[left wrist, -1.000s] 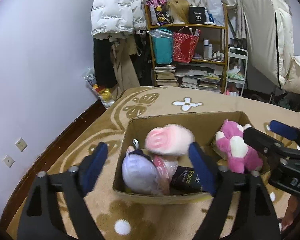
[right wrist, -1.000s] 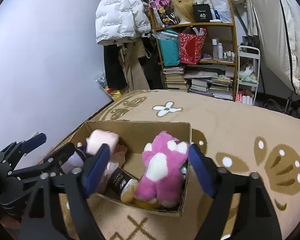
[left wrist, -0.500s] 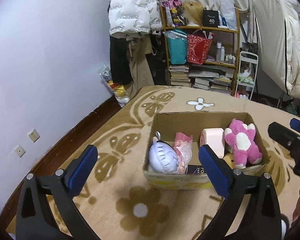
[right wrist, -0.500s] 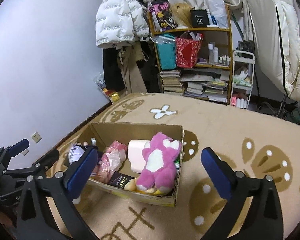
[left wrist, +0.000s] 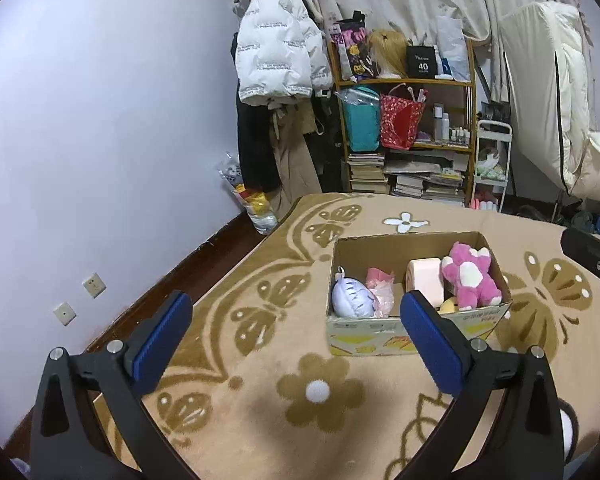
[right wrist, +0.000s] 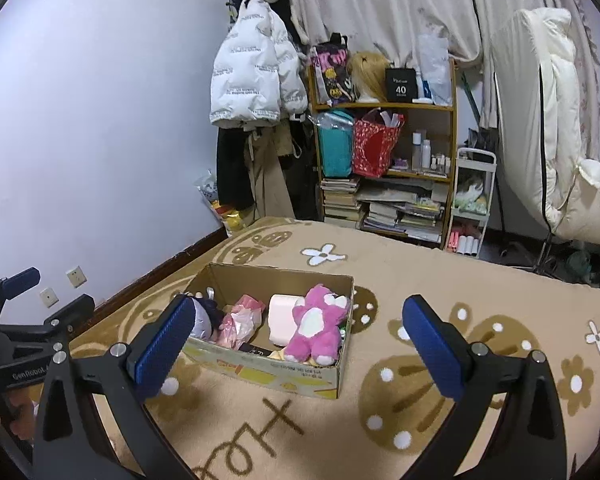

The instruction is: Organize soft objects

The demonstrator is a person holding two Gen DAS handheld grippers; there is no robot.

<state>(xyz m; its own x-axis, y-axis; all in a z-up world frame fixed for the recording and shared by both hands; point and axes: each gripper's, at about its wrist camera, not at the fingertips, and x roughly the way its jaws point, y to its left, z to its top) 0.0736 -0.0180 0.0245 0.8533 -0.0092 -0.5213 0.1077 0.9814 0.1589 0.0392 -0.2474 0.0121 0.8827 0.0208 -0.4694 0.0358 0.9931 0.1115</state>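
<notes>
An open cardboard box (left wrist: 364,332) (right wrist: 284,376) stands on a patterned beige blanket. Inside it lie a bright pink plush (left wrist: 470,280) (right wrist: 316,326), a pale pink roll (left wrist: 424,280) (right wrist: 283,318), a pink plastic bag (left wrist: 380,294) and a lavender plush (left wrist: 350,298). My left gripper (left wrist: 294,308) hovers short of the box and to its left, its jaws opening with nothing between them. My right gripper (right wrist: 300,312) is held back from the box's near side, open and empty. Its left finger hides part of the lavender plush.
The blanket (left wrist: 320,392) spreads wide around the box. A lilac wall (left wrist: 100,160) runs along the left. Behind the blanket are a crowded bookshelf (left wrist: 404,140), hanging coats with a white puffer jacket (left wrist: 276,60), a small white cart (left wrist: 492,164) and cream bedding (left wrist: 548,100).
Both grippers have drawn back and up from the box with their jaws spreading. The pale pink roll and the pink plush, earlier between the jaws, now rest in the box.
</notes>
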